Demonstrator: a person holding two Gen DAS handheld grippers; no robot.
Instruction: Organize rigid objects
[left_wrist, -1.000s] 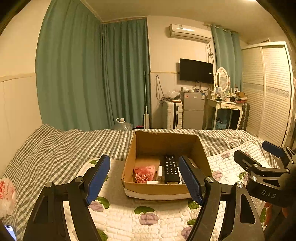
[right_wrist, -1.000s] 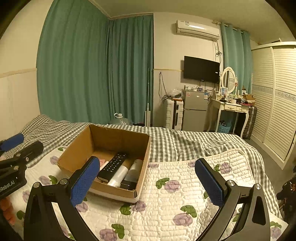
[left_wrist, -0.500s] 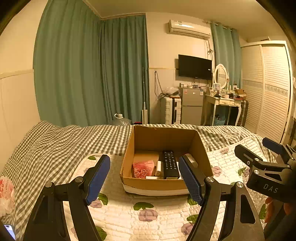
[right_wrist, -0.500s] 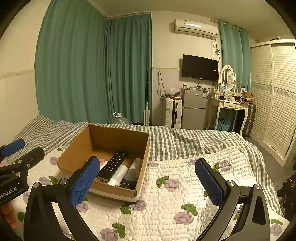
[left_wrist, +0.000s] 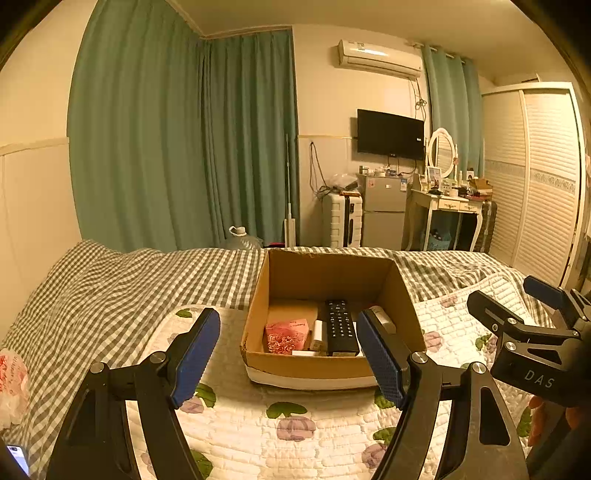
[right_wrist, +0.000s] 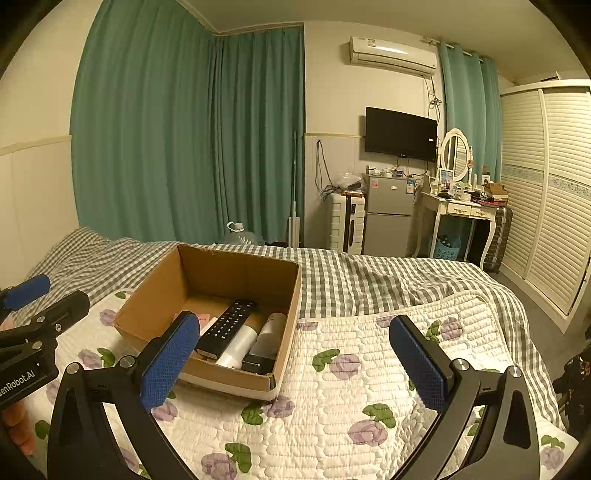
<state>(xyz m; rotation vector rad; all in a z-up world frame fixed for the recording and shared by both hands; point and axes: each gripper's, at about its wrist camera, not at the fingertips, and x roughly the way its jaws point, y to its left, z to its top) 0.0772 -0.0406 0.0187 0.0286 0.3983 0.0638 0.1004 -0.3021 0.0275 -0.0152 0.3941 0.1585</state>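
Observation:
An open cardboard box (left_wrist: 332, 365) sits on the floral quilt of a bed; it also shows in the right wrist view (right_wrist: 155, 288). Inside lie a black remote (left_wrist: 340, 326), a pink patterned packet (left_wrist: 286, 336), a small white item and a grey cylinder. The right wrist view shows the remote (right_wrist: 227, 326), a white cylinder (right_wrist: 236, 345) and a grey and black bottle (right_wrist: 264, 343). My left gripper (left_wrist: 288, 356) is open and empty, held above the quilt in front of the box. My right gripper (right_wrist: 295, 360) is open and empty, to the right of the box.
The bed has a grey checked cover (left_wrist: 110, 280) beyond the quilt (right_wrist: 351, 369). A plastic bag (left_wrist: 11, 384) lies at the bed's left edge. Green curtains, a suitcase, a small fridge, a dressing table and a wardrobe stand beyond the bed.
Both cameras have risen and pulled back a little, so the box sits slightly lower and more of its inside shows. Both grippers stay open and empty.

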